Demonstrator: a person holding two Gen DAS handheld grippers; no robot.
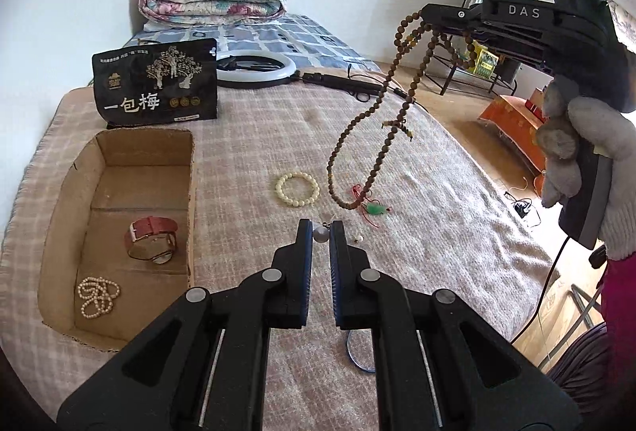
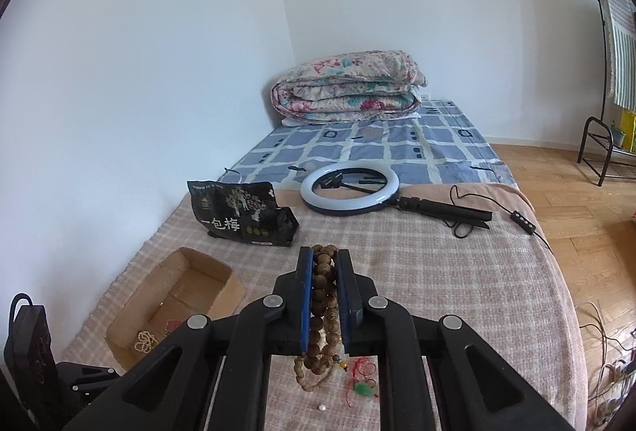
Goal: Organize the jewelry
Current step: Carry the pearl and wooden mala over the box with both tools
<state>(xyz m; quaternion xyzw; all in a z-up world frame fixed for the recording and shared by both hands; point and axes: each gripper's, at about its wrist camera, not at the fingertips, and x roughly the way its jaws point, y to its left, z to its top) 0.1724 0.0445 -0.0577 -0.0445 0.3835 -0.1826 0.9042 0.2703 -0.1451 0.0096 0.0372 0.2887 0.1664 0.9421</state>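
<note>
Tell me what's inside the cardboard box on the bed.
Inside the cardboard box lie a red-strapped wristwatch and a bunched pearl necklace. Its near wall hides a strip of the floor in the left wrist view.

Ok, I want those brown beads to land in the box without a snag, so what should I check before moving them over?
1. Grip: right gripper is shut on the brown bead necklace: ok.
2. Necklace clear of the blanket: the lowest loop hangs close by the green pendant: cannot tell.
3. Tangled with the pendant's red cord: cannot tell.
4. Room in the cardboard box: watch and pearl necklace lie at the near end, far end bare: ok.
5. White bracelet lies between beads and box, so lift over it: not ok.
</note>
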